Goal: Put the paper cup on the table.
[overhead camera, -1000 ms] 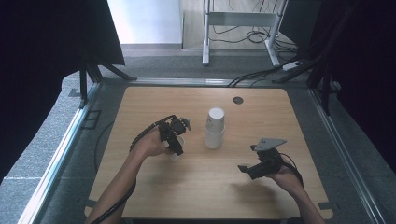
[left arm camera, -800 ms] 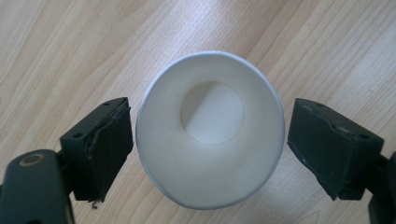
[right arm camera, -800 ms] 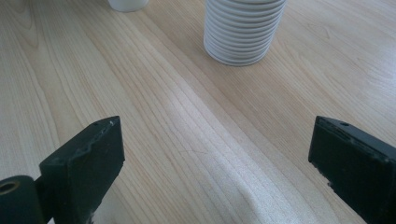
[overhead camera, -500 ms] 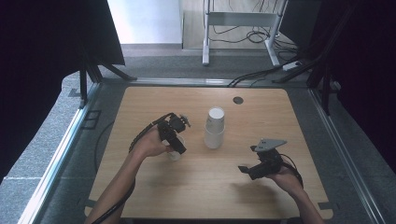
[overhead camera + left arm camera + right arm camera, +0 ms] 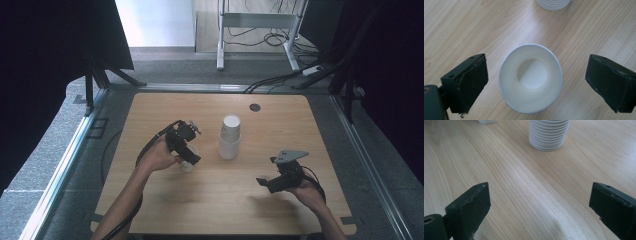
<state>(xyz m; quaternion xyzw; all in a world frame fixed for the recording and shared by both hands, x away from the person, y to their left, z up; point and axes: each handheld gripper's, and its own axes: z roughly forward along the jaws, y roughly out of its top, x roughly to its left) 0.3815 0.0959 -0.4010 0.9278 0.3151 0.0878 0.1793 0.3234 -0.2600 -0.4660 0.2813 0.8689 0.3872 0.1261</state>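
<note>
White cup stack (image 5: 230, 137) just beside paper cup (image 5: 531, 77) | wooden table (image 5: 150, 115)

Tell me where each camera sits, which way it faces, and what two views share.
High view: above the table, facing forward and down; forearms, left gripper, right gripper.
Left gripper view: straight down between open jaws onto a single paper cup.
Right gripper view: low across the tabletop, jaws open.
Shared: the cup stack.
</note>
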